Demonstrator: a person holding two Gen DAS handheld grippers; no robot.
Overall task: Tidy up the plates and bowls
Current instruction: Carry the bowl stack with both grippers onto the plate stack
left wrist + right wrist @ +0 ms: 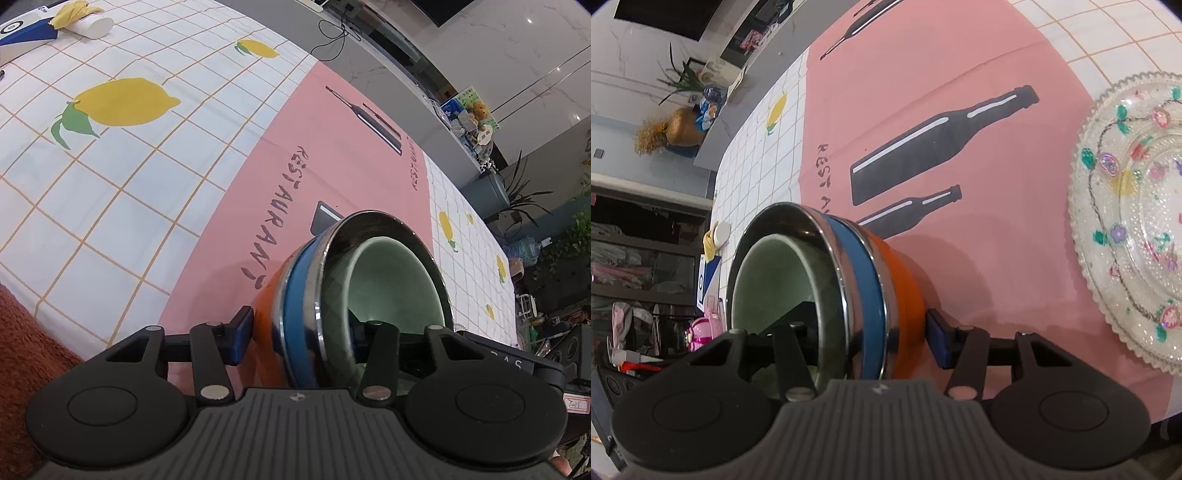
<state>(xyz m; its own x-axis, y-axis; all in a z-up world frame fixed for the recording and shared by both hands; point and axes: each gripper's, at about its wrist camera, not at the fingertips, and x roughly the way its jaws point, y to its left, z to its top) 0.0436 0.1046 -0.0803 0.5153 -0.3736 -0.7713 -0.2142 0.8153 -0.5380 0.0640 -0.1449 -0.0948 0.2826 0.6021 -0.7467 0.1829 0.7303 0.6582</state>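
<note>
Left side: bare lemon-print cloth on the bench (110, 206) — open passage.
Right side: clear patterned glass plate (1134, 221) — blocks the pink mat's edge.

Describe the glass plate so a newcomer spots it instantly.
Find the pink mat printed with black bottles. The glass plate lies flat on its edge, beside the stacked bowls. It alone is clear, with a scalloped rim and painted flowers.

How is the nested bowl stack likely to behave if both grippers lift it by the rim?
The bowl stack looks heavy: several nested bowls. Polished steel rims probably slip between pads. The green ceramic bowl sits loose inside, so tilting may shift it.
</note>
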